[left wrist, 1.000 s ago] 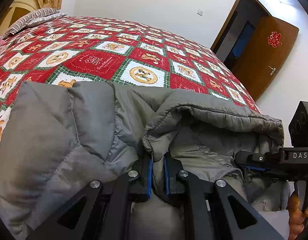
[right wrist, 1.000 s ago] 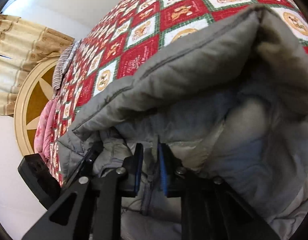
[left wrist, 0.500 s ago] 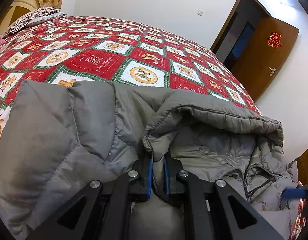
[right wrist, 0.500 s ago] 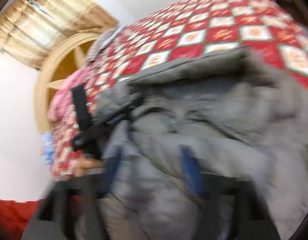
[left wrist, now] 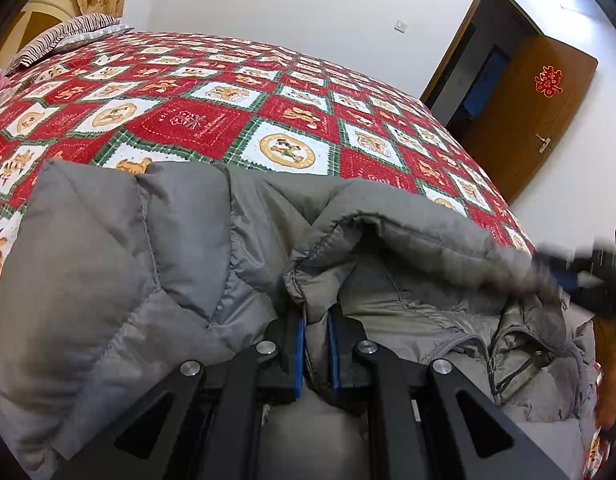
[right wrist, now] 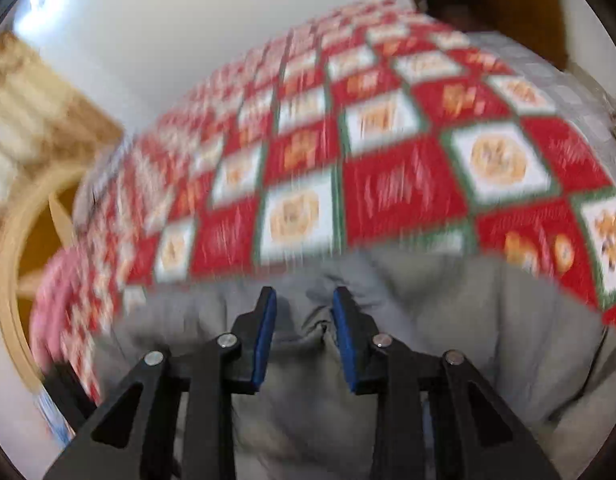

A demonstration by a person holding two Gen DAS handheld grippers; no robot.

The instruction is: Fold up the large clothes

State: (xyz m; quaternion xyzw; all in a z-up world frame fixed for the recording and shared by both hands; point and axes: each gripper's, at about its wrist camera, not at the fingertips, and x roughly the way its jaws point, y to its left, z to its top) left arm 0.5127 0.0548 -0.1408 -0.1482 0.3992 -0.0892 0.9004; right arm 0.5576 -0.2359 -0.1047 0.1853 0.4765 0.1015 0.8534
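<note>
A grey padded jacket lies partly folded on the bed, with its zipper showing at the right. My left gripper is shut on a fold of the jacket's hem. My right gripper is open above the jacket, with a ridge of grey cloth between its blue pads; that view is blurred by motion. The right gripper also shows as a dark blur at the right edge of the left wrist view.
The red, white and green patchwork bedspread stretches beyond the jacket. A striped pillow lies at the far left. A brown door stands open at the right. A round wooden headboard and curtains are at the left.
My right gripper let go of the jacket, opened, pulled away and swung round over the jacket's edge at the right. My left gripper stayed still, shut on the fold.
</note>
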